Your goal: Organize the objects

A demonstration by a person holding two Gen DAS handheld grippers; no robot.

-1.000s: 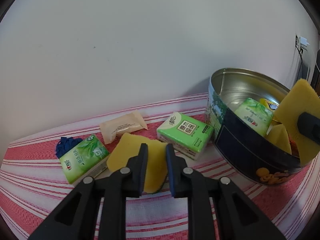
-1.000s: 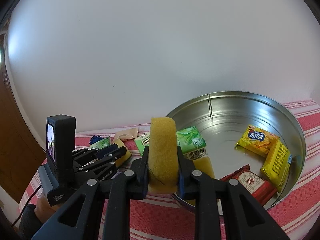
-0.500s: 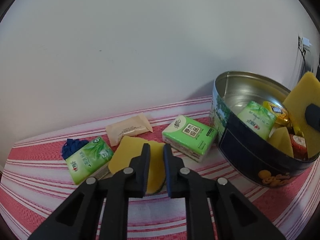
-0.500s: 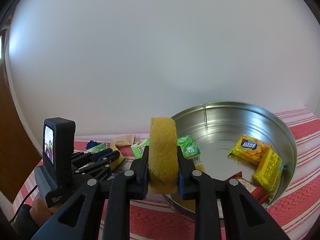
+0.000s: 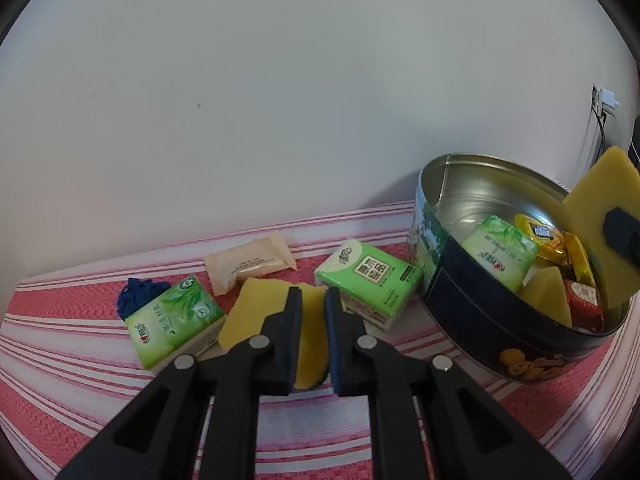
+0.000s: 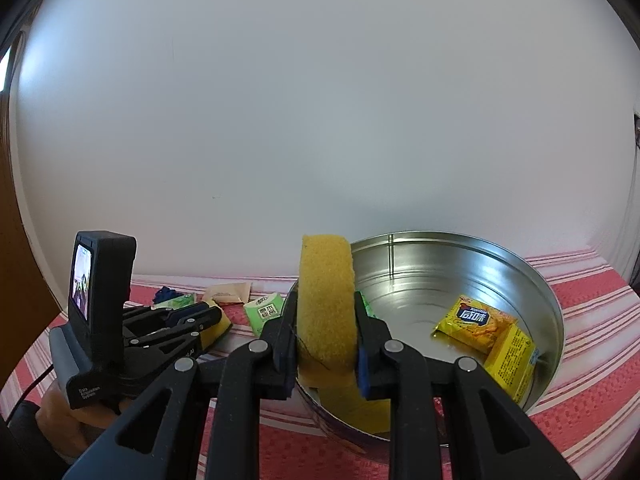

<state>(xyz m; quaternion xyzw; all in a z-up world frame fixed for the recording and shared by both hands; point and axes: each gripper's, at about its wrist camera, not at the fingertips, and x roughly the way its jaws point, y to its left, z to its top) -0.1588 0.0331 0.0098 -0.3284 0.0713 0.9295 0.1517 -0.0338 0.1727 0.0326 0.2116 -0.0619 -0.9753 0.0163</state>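
The round tin (image 6: 554, 312) stands at about four o'clock on the red-striped cloth (image 5: 80, 380), open-topped with a bare metal floor. Inside lie two yellow snack packets (image 6: 474, 322) toward three o'clock, a green tissue pack (image 5: 500, 254) leaning on the near wall, a red packet (image 5: 584, 300) and a yellow sponge wedge (image 5: 546, 300).

The right gripper (image 6: 324, 344) pinches an upright yellow sponge (image 6: 327, 300) over the tin's nine-o'clock rim. The left gripper (image 5: 311, 336) has just been closing — its jaws now press on a flat yellow sponge (image 5: 256, 312) lying on the cloth outside the tin. Around that sponge: a green tissue pack (image 5: 174, 318) at nine o'clock, another (image 5: 370, 276) at two o'clock, a beige sachet (image 5: 248, 264) at twelve, a dark blue thing (image 5: 136, 296) at ten.
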